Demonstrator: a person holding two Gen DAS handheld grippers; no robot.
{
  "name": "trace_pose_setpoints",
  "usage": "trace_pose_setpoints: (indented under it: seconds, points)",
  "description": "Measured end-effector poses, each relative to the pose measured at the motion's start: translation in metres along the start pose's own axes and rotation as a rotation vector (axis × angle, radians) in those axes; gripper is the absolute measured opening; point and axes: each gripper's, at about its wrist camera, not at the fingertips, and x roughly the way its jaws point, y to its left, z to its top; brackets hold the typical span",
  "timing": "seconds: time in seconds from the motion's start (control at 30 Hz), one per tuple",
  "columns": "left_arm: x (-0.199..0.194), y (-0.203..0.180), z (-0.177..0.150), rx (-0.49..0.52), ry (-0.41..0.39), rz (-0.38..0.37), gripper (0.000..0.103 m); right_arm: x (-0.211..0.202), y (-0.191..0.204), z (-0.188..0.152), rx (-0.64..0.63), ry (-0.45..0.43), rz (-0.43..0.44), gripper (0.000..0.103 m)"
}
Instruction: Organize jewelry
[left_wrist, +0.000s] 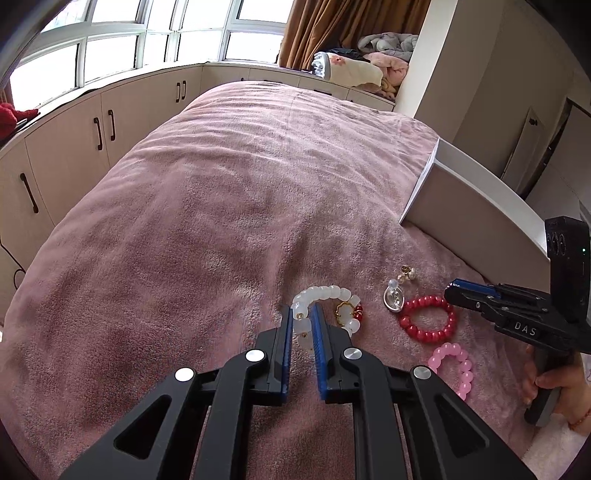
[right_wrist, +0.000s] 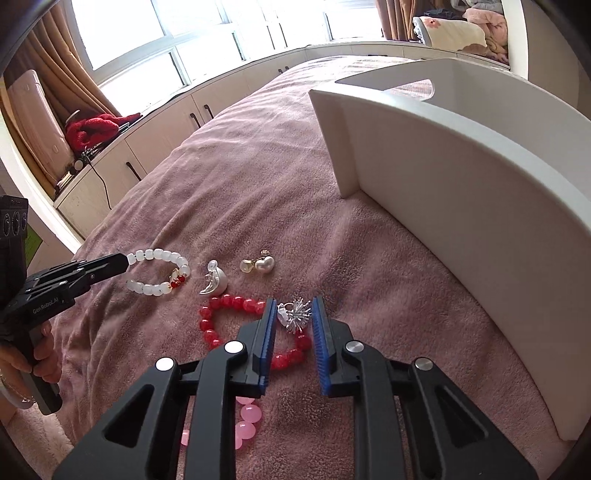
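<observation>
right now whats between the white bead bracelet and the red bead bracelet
In the right wrist view, a silver pendant lies between the white bead bracelet and the red bead bracelet, on the pink blanket.

On the blanket (right_wrist: 258, 166), the box (right_wrist: 461, 177) stands at two o'clock. A bead bracelet (right_wrist: 159, 269) lies at ten o'clock, with a ring (right_wrist: 213, 282) and earrings (right_wrist: 258, 264) to its right. A second bracelet (right_wrist: 221, 321) lies nearer, with a brooch (right_wrist: 295, 314) at its right edge.

The right gripper (right_wrist: 293, 314) hovered with its blue-padded jaws apart around a spiky silver brooch (right_wrist: 295, 315), above a red bead bracelet (right_wrist: 221, 325) on the pink blanket (right_wrist: 258, 166). To the left, the left gripper (right_wrist: 123, 261) met a white bead bracelet (right_wrist: 159, 271). A white tray (right_wrist: 461, 177) stood at right.
</observation>
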Motion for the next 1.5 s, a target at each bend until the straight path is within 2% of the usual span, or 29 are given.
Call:
trace_pose_setpoints:
  seconds: [0.27,0.43,0.57,0.7,0.97,1.13,1.27,1.5]
  points:
    - [-0.026,-0.002,-0.008,-0.071,-0.032,-0.026,0.016,-0.036,0.007,0.006,0.0,-0.099,0.035,0.02]
    - [-0.043,-0.005,-0.01,-0.073,-0.057,-0.018,0.016,-0.058,0.001,0.008,0.036,-0.153,0.055,0.02]
    - [-0.043,-0.006,-0.011,-0.094,-0.039,-0.018,0.015,-0.056,0.0,0.005,0.023,-0.13,0.009,0.025]
    - [-0.043,-0.008,-0.012,-0.105,-0.037,-0.025,0.016,-0.032,0.009,0.004,-0.028,-0.076,-0.04,0.025]
    - [-0.038,0.003,-0.012,-0.147,-0.029,-0.039,0.015,0.01,0.021,0.005,-0.089,0.002,-0.061,0.025]
    - [-0.028,0.006,-0.013,-0.164,-0.015,-0.053,0.016,0.022,0.011,0.007,-0.044,0.017,-0.047,0.025]
    - [-0.022,0.005,-0.013,-0.161,-0.004,-0.058,0.016,0.024,0.002,0.008,-0.008,0.018,-0.073,0.025]
    - [-0.015,0.0,-0.013,-0.149,0.009,-0.071,0.016,0.029,-0.008,0.006,0.033,0.046,-0.043,0.027]
